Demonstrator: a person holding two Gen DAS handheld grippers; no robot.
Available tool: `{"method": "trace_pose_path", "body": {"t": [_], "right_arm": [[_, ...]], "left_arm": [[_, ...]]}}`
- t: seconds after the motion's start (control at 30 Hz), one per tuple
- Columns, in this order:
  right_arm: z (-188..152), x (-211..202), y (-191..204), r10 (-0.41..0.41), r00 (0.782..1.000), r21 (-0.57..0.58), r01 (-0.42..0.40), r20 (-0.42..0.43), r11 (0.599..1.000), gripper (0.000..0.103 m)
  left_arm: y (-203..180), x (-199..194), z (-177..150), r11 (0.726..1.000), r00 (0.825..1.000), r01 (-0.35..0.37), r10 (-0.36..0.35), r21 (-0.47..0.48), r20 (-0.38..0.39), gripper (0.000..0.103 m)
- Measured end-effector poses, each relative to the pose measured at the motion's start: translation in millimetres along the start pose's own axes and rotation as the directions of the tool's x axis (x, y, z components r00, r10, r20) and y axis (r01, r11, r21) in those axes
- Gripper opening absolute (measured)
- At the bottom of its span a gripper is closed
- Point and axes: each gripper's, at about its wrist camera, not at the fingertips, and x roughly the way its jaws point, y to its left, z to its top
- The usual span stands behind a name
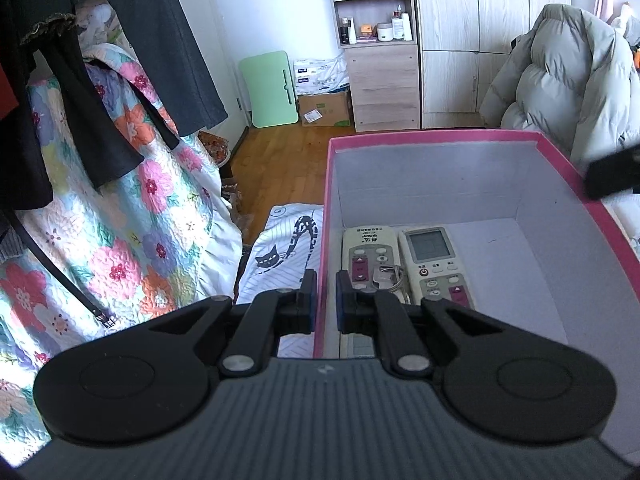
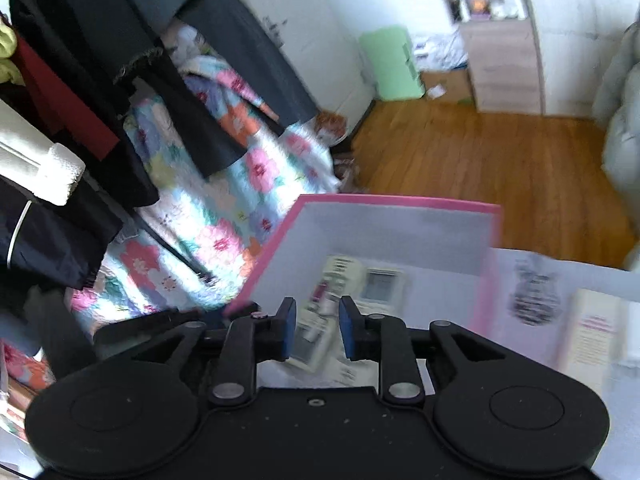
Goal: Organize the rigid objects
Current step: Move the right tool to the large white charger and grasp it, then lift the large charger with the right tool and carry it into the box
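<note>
Two remote controls (seemingly keys atop) in pink box; left tongs pinching its wall, right tongs parted, empty.

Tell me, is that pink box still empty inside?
No, the pink box already holds two remote controls lying side by side on its floor, with a key ring on top.
</note>
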Motion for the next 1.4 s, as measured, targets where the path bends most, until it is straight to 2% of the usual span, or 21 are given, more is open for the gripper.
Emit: {"method": "trace_pose_path", "body": {"t": [0.1, 0.2, 0.33, 0.43, 0.53, 0.63, 0.7, 0.77, 0.83, 0.97, 1.07, 1.13, 1.17, 1.23, 1.4], "right_arm": [[-19, -31, -21, -0.052, 0.999, 0.016, 0.052, 0.014, 0.999, 0.033], [-36, -46, -43, -0.097, 0.995, 0.042, 0.097, 0.001, 0.994, 0.034], [-60, -51, -68, -0.163, 0.986, 0.074, 0.166, -0.038, 0.983, 0.034], [-79, -48, -83, -0.200, 0.978, 0.057, 0.203, -0.057, 0.978, 0.038], [-93, -32, -95, -0.275, 0.957, 0.021, 0.278, -0.088, 0.960, 0.041], [-102, -18, -101, -0.370, 0.925, -0.070, 0.365, -0.089, 0.928, 0.045], [-107, -7, -104, -0.431, 0.899, -0.142, 0.417, -0.080, 0.898, 0.052], [-105, -3, -108, -0.409, 0.910, -0.123, 0.399, -0.071, 0.909, 0.058], [-101, 3, -112, -0.377, 0.921, -0.094, 0.369, -0.094, 0.925, 0.058], [-101, 14, -110, -0.380, 0.918, -0.095, 0.371, -0.113, 0.924, 0.059], [-103, 28, -116, -0.383, 0.912, -0.050, 0.380, -0.148, 0.924, 0.061], [-104, 30, -117, -0.393, 0.913, -0.049, 0.390, -0.106, 0.919, 0.061], [-105, 30, -116, -0.395, 0.914, -0.057, 0.391, -0.092, 0.918, 0.056], [-107, 26, -115, -0.398, 0.914, -0.037, 0.397, -0.078, 0.917, 0.055], [-112, -1, -111, -0.342, 0.939, 0.036, 0.343, -0.030, 0.939, 0.055]], "left_arm": [[0, -1, -1, 1.000, 1.000, 0.000, 0.000, 0.001, 0.002, 0.008], [-1, -1, -1, 1.000, 1.000, -0.004, 0.003, 0.005, 0.007, 0.008], [-2, -3, -3, 1.000, 1.000, -0.001, 0.001, 0.003, 0.017, 0.008], [2, -3, -4, 1.000, 1.000, 0.025, -0.024, -0.008, 0.019, 0.008], [0, -4, -4, 1.000, 1.000, 0.016, -0.016, 0.003, 0.018, 0.008], [-4, -4, -4, 1.000, 1.000, -0.002, 0.002, 0.020, 0.016, 0.008], [-5, -3, -4, 1.000, 1.000, -0.006, 0.006, 0.021, 0.015, 0.008], [-6, -3, -4, 1.000, 1.000, -0.005, 0.004, 0.020, 0.016, 0.008], [-6, -3, -4, 1.000, 1.000, -0.012, 0.012, 0.028, 0.015, 0.008], [-6, -3, -3, 0.999, 1.000, -0.013, 0.012, 0.033, 0.015, 0.008], [-6, -3, -4, 1.000, 1.000, -0.009, 0.009, 0.028, 0.015, 0.008], [-7, -3, -3, 1.000, 1.000, -0.008, 0.008, 0.027, 0.016, 0.008], [-7, -3, -3, 1.000, 1.000, -0.011, 0.010, 0.028, 0.015, 0.008], [-7, -3, -3, 0.999, 1.000, -0.014, 0.014, 0.029, 0.013, 0.008], [-5, -4, -4, 1.000, 1.000, -0.011, 0.011, 0.028, 0.014, 0.008]]}}
